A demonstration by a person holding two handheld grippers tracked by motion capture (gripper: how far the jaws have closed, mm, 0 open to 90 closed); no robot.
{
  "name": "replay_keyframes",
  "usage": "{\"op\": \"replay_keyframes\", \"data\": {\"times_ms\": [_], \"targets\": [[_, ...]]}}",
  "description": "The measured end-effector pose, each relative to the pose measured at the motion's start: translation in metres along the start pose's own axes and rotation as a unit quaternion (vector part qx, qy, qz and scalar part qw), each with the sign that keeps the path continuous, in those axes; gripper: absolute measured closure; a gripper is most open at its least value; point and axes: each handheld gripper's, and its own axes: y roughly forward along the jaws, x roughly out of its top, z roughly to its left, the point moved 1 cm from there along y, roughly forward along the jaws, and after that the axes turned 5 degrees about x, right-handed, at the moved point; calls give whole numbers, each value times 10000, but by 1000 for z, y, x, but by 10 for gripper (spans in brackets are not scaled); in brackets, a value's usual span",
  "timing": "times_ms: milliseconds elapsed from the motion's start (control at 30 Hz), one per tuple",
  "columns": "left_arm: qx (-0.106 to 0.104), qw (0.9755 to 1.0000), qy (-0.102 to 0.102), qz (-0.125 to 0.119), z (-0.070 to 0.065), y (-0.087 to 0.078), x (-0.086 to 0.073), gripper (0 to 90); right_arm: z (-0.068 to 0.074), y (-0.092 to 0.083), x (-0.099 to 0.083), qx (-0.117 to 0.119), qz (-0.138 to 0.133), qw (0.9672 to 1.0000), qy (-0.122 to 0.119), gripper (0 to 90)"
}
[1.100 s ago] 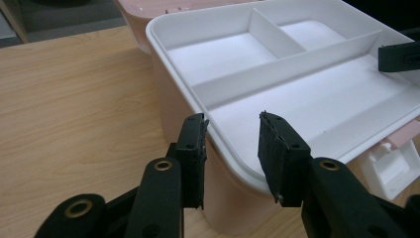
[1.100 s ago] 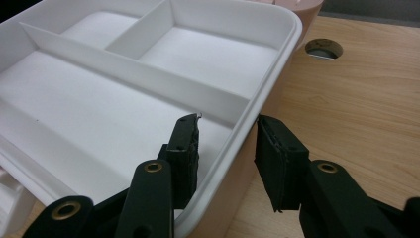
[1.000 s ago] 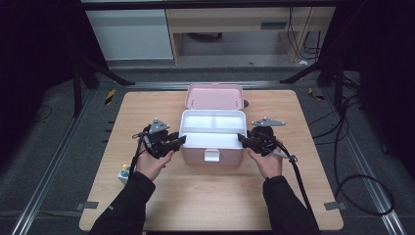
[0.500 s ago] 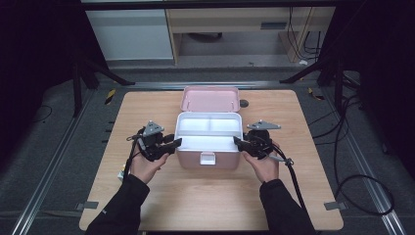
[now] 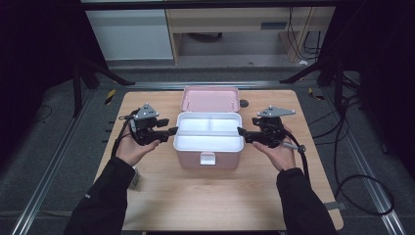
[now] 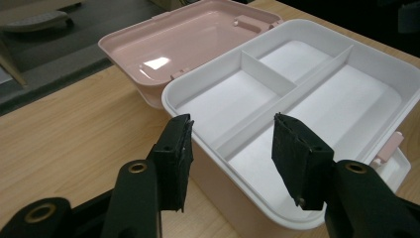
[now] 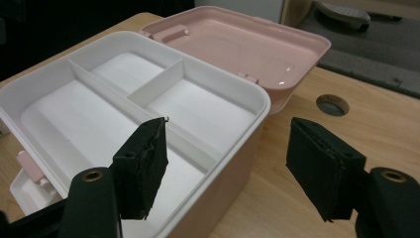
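A: Pink box (image 5: 208, 154) sat mid-counter (image 5: 205, 205), its lid (image 5: 209, 99) flipped open and lying flat behind it, inside up, bare.

B: Contents?

A: White tray (image 5: 209, 133) sat in the top of the box. One long divider ran along it, with a short divider splitting the far strip in two, so three compartments. All bare. A latch tab (image 5: 207, 157) showed at the box's front.

B: Hands?

A: Left gripper (image 5: 169, 131) was at the tray's left end, right gripper (image 5: 243, 132) at its right end, both pointing inward at roughly rim level. Each rested in an upturned palm, with the forearms coming in from the near edge of the counter.

B: Jaws?

A: Both sets had just been opening. In the left gripper view, the left gripper (image 6: 232, 144) stood wide, straddling the tray's rim at the end wall, pads clear of it. In the right gripper view, the right gripper (image 7: 228, 163) was the same: wide, one jaw over the tray and one outside the box wall, gripping nothing.

B: Anything else?

A: A round hole (image 7: 332, 105) in the counter, near the lid.
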Motion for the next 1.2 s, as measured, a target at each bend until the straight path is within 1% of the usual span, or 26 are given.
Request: {"op": "replay_keyframes", "data": {"times_ms": [100,200,267,333,367,433,467,500,567,600,633,667,700,733,800,833,867,900,933,967,1033,1067,1100,1133,1167,1200], "targets": [[-100,9992,272,288,7,2,6,493,-6,-2,11,-22,175,9990,-403,355],[-228,9972,515,492,13,4,13,495,-10,-4,23,144,330,9974,-619,381],[-302,9954,691,600,15,4,19,497,-10,-5,32,222,433,9955,-813,394],[-396,9920,942,736,15,5,25,504,-10,-6,41,209,514,9931,-1037,407],[-406,9908,1009,802,15,6,27,505,-10,-5,47,282,610,9909,-1169,405],[-405,9861,1271,987,12,9,31,507,-10,-5,54,343,795,9872,-1337,422],[-420,9850,1317,1033,11,10,32,511,-10,-5,58,449,906,9847,-1421,423],[-461,9826,1416,1107,9,11,34,512,-10,-5,60,474,949,9837,-1451,427],[-487,9795,1557,1182,7,13,38,521,-10,-5,65,540,1056,9812,-1519,391],[-528,9771,1633,1258,5,14,41,528,-11,-5,66,646,1142,9771,-1674,373],[-532,9754,1694,1309,4,15,43,532,-11,-5,68,714,1276,9733,-1770,387],[-547,9722,1806,1388,2,16,46,535,-12,-4,68,719,1344,9713,-1823,403],[-560,9706,1865,1415,1,17,48,540,-12,-1,69,748,1461,9684,-1875,429],[-590,9682,1951,1451,-1,18,51,547,-11,0,70,780,1575,9653,-1934,447],[-609,9609,2161,1621,-4,22,57,549,-8,5,71,857,1807,9556,-2166,478],[-637,9578,2228,1699,-5,23,59,562,-6,8,72,882,1885,9503,-2314,494],[-646,9545,2298,1788,-6,25,61,564,-4,10,72,917,1926,9472,-2393,508],[-645,9514,2367,1863,-8,28,62,567,-2,13,73,934,1995,9429,-2496,527],[-682,9463,2462,1980,-9,30,63,574,0,15,74,957,2071,9389,-2576,537],[-705,9443,2500,2022,-10,32,63,579,1,19,75,1030,2211,9332,-2639,548],[-711,9359,2682,2169,-13,37,63,587,4,24,75,1077,2399,9254,-2730,566],[-742,9318,2781,2212,-14,39,62,594,5,28,74,1099,2517,9207,-2774,574],[-784,9272,2868,2278,-16,42,61,606,6,31,73,1121,2566,9181,-2805,587],[-813,9247,2897,2335,-17,44,60,625,6,35,71,1164,2666,9133,-2852,602],[-835,9208,2962,2395,-18,47,59,628,7,37,70,1159,2727,9112,-2864,604],[-839,9161,3051,2462,-19,50,59,629,7,41,68,1165,2806,9078,-2890,615]]}}
